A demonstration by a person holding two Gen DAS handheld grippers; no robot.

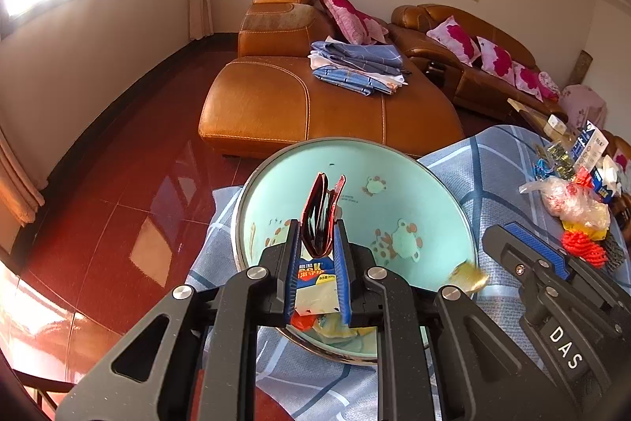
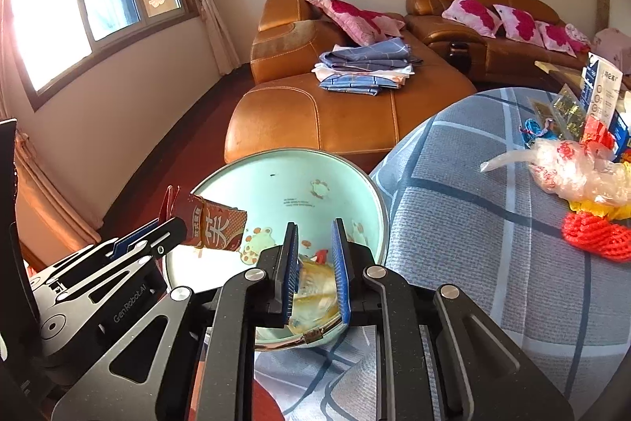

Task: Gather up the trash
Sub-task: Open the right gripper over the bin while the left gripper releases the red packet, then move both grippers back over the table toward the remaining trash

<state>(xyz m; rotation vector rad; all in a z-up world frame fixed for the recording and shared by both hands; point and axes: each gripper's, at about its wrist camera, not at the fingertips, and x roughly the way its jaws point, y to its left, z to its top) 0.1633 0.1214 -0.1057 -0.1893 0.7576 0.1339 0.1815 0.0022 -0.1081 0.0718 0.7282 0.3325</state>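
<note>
L wrist view: left gripper hangs over the mint-green basin, jaws clamped on a red snack wrapper that stands upright betw. the blue pads, its open mouth facing up. Basin sits on a blue plaid cloth at the table edge, w/ cartoon animals printed inside. Already in the basin below the jaws: a blue-and-white packet and some orange/yellow scraps, too jumbled to tell apart. A small gold wrapper shows blurred at the basin's R rim, just beside the right gripper, which enters from the R; from here can't tell how its jaws stand. Further R on the cloth lies a trash pile: clear plastic bag, red netting, yellow bits, a blue-white carton. Orange leather sofa behind, folded blue fabric on it. R wrist view: right gripper is over the basin near rim, jaws apart and touching nothing; a blurred gold wrapper shows betw. and below them, against the basin's inside. Left gripper comes in from the L, gripping the red wrapper above the basin's L side. Trash pile stays well apart on the cloth to the R.
</note>
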